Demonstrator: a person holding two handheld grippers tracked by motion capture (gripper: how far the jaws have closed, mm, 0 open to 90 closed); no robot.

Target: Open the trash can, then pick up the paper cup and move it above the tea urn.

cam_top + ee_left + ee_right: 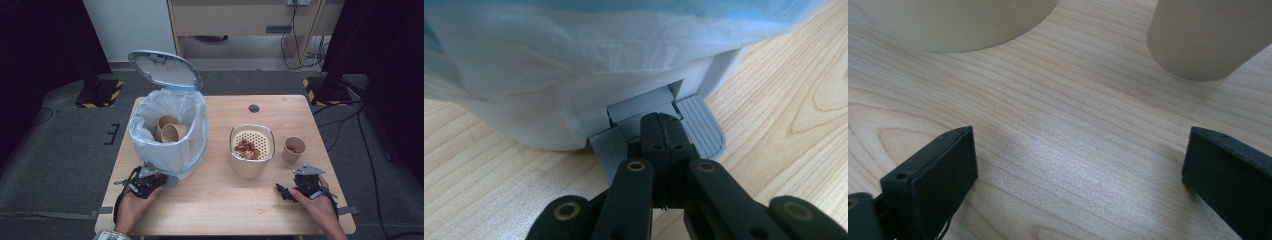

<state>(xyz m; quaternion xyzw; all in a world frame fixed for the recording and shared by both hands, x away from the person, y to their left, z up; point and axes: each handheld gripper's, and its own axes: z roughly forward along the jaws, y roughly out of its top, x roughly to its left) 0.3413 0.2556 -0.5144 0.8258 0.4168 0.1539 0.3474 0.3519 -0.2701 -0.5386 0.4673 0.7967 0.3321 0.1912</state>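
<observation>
Bin [170,135], white with a blue-tinted liner bag, stood on the left half of the wooden surface [220,210], lid [165,69] tipped up and back. Two paper cups [170,131] lay inside the liner. At the bin's near base, its grey ribbed pedal [704,127] sat on the wood.

Beige tub [251,150] with a perforated insert stood near the middle of the surface, reddish-brown scraps lying on the insert. Small paper cup [293,149] stood just right of the tub, apart from it, with something reddish inside.

Left tongs [161,179], held in the person's left hand [134,205], were fully closed with nothing between the jaws; the tips rested on the pedal's middle, against the bin's base.

Right tongs [281,189], in the right hand [320,207], stood wide apart and empty over bare wood, pointing between tub and small cup, touching neither.

A small crumb [260,212] lay on the surface near the front edge.
</observation>
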